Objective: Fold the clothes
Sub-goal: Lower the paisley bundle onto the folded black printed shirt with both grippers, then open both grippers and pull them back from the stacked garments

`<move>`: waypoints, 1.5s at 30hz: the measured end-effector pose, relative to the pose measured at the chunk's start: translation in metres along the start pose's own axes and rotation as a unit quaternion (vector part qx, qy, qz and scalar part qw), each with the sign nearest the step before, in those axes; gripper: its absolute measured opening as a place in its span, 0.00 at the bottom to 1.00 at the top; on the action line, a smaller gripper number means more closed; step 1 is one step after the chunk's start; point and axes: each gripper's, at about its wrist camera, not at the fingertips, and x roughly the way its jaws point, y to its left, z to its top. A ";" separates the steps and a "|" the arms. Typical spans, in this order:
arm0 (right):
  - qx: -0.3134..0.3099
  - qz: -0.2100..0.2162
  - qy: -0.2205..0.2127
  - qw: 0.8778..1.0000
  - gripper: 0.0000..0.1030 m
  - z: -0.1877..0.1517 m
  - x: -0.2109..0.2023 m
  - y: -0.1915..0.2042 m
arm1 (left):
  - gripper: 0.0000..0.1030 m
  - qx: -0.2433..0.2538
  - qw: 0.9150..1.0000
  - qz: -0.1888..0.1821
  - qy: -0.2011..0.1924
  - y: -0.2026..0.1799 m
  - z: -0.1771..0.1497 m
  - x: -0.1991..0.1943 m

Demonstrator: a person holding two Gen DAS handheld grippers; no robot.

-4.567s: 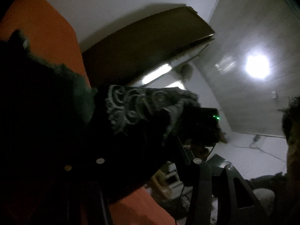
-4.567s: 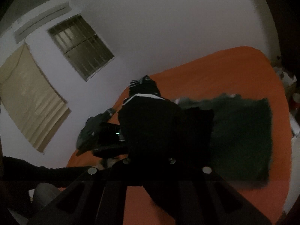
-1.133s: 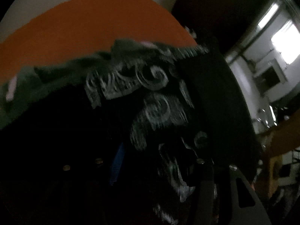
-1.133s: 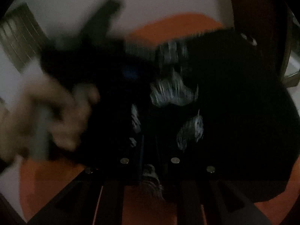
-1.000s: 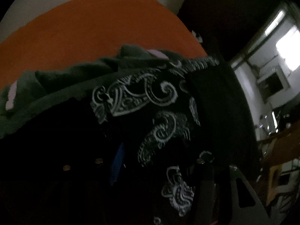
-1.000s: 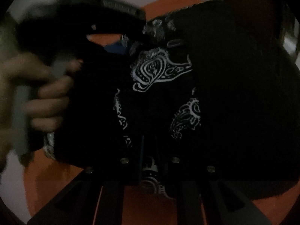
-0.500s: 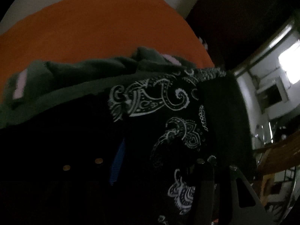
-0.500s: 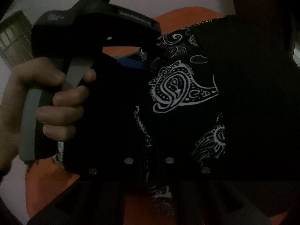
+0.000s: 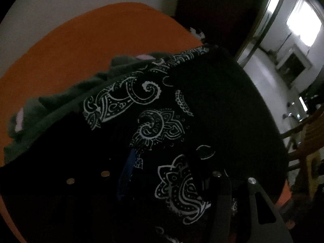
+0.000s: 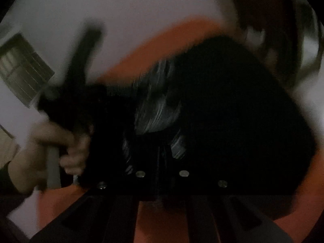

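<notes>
Because the black paisley-print garment (image 9: 154, 125) is thin and limp, I judge it light, soft and apt to sag, best taken at a hem or corner so an edge can be drawn straight. Seen from the left wrist, it drapes over and between the left gripper (image 9: 162, 174) fingers, which stand about half open; whether they pinch it I cannot tell. Beyond the fingertips lies a grey-green fleece (image 9: 66, 101) on the orange bed (image 9: 91, 46), with a pale wall and a lit room off to the right. Seen from the right wrist, blurred, the right gripper (image 10: 162, 172) fingers are closed on the same garment, a hand (image 10: 52, 151) grips the other tool at the left, and a louvred window (image 10: 22, 68) lies beyond.
</notes>
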 end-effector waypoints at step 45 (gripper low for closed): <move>-0.095 -0.140 0.095 0.981 0.67 -0.137 -0.028 0.376 | 0.74 -0.171 0.979 0.052 -0.094 0.229 -0.346 -0.293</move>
